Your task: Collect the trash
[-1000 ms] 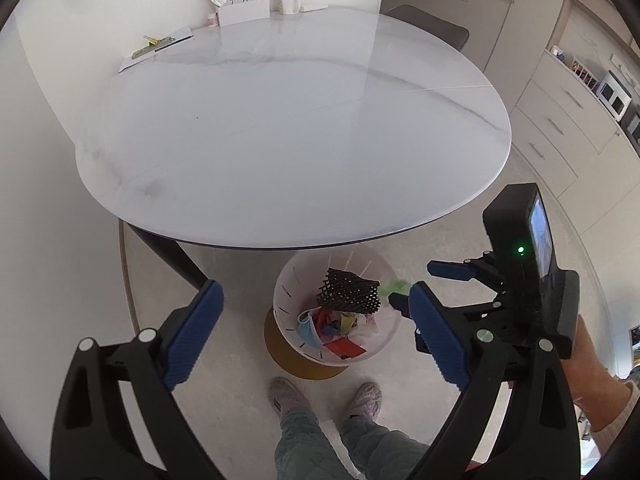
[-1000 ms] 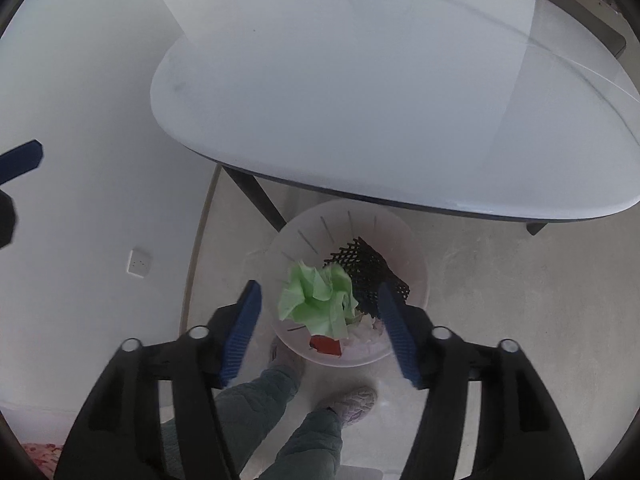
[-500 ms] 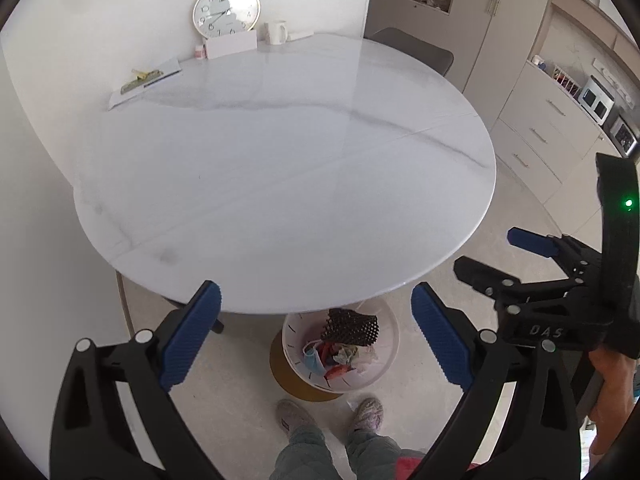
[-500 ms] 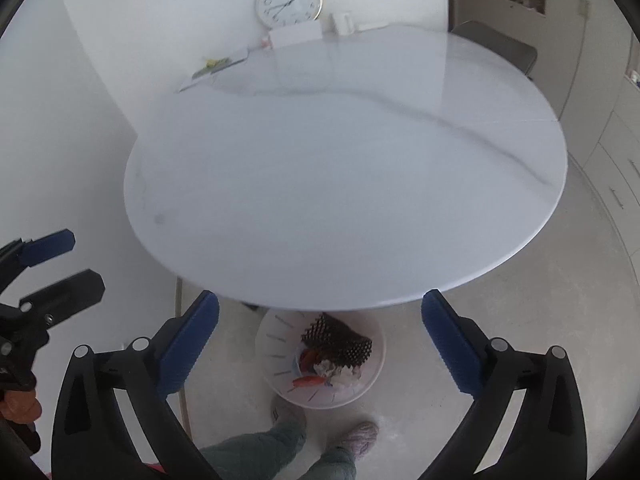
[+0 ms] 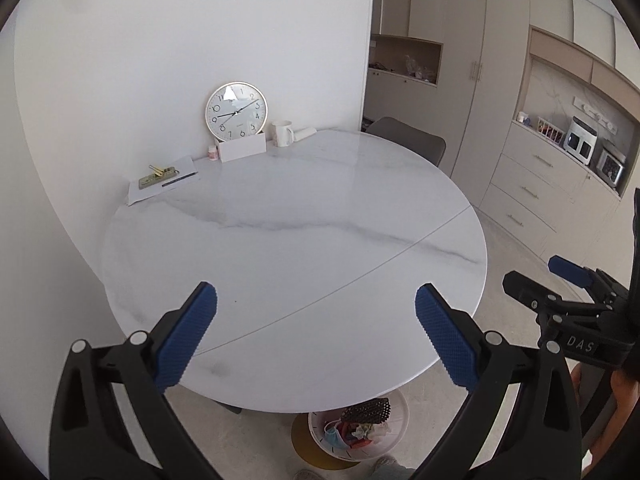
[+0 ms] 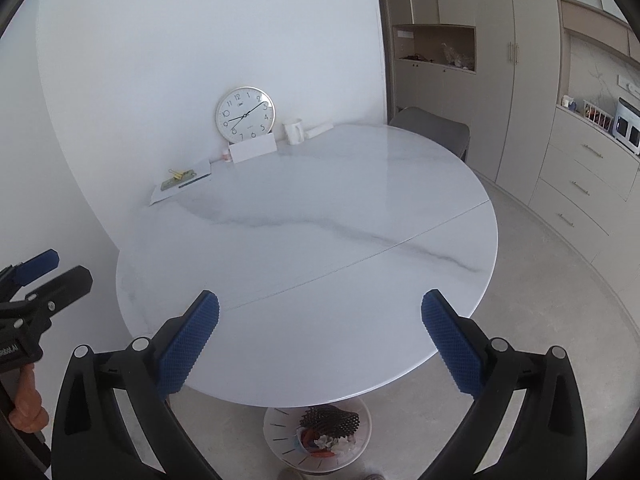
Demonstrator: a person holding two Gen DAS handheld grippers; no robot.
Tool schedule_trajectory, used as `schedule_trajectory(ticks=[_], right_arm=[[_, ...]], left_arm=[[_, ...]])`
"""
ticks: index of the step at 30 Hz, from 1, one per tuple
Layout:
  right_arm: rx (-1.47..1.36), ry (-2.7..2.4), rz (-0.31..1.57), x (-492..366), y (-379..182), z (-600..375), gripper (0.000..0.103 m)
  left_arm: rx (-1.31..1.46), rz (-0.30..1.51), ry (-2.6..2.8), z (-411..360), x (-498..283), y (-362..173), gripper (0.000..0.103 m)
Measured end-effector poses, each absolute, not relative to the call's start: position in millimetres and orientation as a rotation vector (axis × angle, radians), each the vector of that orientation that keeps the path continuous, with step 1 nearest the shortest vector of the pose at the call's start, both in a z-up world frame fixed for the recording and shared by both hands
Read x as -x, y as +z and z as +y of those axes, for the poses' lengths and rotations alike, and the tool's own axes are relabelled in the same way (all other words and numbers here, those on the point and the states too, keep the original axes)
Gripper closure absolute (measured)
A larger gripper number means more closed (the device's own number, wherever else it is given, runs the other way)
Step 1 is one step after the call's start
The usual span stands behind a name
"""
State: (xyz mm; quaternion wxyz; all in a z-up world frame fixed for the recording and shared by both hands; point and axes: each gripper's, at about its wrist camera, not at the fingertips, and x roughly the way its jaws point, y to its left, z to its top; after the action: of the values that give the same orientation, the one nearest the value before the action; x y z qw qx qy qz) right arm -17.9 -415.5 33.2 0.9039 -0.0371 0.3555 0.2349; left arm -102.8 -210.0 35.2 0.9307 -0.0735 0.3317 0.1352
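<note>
I see my left gripper (image 5: 316,336) opening, nothing between its jaws, and my right gripper (image 6: 320,340) gaping wide, empty. The trash bin (image 6: 280,436) sits below both, under the table (image 5: 280,240) edge, trash (image 6: 330,420) inside.

Both views are bright with soft, even daylight; the source cannot be told. The glossy marble table (image 5: 296,240) carries a broad pale sheen, and the clock (image 5: 236,110) glass holds a small white glare. Shadows are faint. Fisheye distortion bends the walls and cabinets (image 6: 520,80), and black vignetting rings each frame. Focus is sharp.
</note>
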Motion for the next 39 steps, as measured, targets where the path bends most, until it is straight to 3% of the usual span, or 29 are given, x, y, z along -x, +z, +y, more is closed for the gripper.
schedule_trajectory(ticks=[10,22,39], right_arm=[[0.143,0.53,0.703,-16.2,54.8,-406.2,0.002],[0.199,0.622,0.514,-51.6,112.3,-413.6,0.002],[0.189,0.713,0.55,-71.2,99.9,-420.9,0.002]], left_arm=[[0.168,0.644,0.393,-207.8,68.2,53.6,0.008],[0.186,0.526,0.499,-234.8,43.6,99.3,0.008],[0.213,0.566,0.579,-251.9,34.3,91.5,0.008]])
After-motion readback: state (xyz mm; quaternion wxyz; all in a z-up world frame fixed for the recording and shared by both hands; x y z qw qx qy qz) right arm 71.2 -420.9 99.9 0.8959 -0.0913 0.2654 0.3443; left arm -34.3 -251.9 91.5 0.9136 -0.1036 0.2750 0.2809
